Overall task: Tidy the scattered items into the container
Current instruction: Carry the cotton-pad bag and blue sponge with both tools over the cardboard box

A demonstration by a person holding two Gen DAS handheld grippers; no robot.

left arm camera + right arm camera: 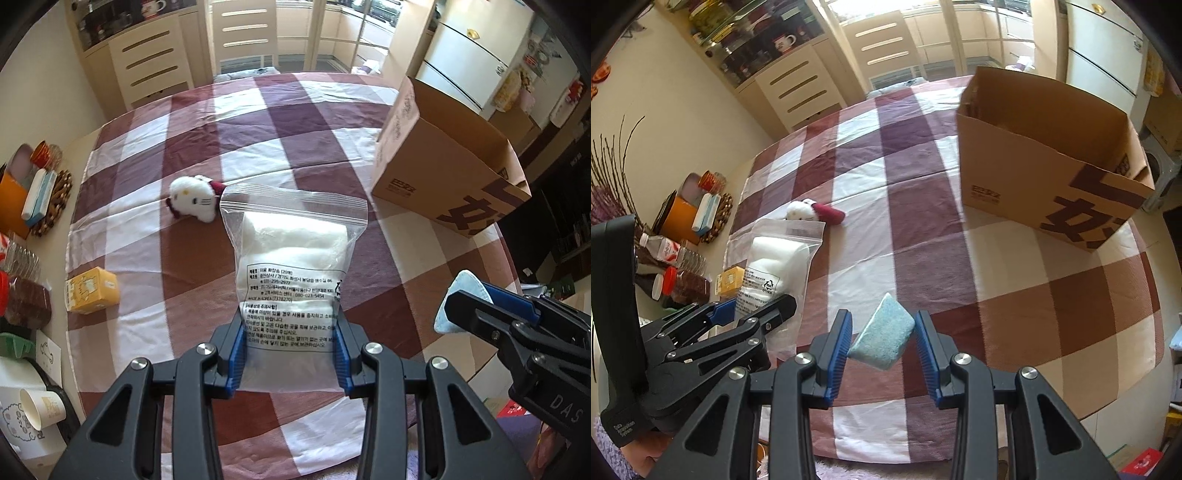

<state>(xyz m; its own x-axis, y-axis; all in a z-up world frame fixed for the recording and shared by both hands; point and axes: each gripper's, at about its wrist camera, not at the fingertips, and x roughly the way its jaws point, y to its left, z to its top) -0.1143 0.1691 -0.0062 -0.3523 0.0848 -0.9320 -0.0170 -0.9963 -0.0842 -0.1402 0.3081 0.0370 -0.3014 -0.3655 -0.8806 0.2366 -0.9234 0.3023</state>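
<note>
My left gripper (290, 354) is shut on a clear zip bag of white cotton pads (295, 258), held up above the checked tablecloth (184, 110). My right gripper (882, 341) is shut on a light blue sponge (882, 338), also lifted off the cloth. The open cardboard box (1034, 177) stands at the far right of the table, beyond both grippers. A small white plush cat with a red bow (194, 199) lies on the cloth behind the bag. From the right wrist view, the left gripper (753, 312) and its bag (775, 262) show at the left.
A yellow carton (92, 290) lies at the cloth's left edge. Jars, bottles, an orange holder (681, 218) and a paper cup (40, 408) crowd the table's left side. Cupboards and chairs stand behind the table, and a white fridge (469, 59) stands at the far right.
</note>
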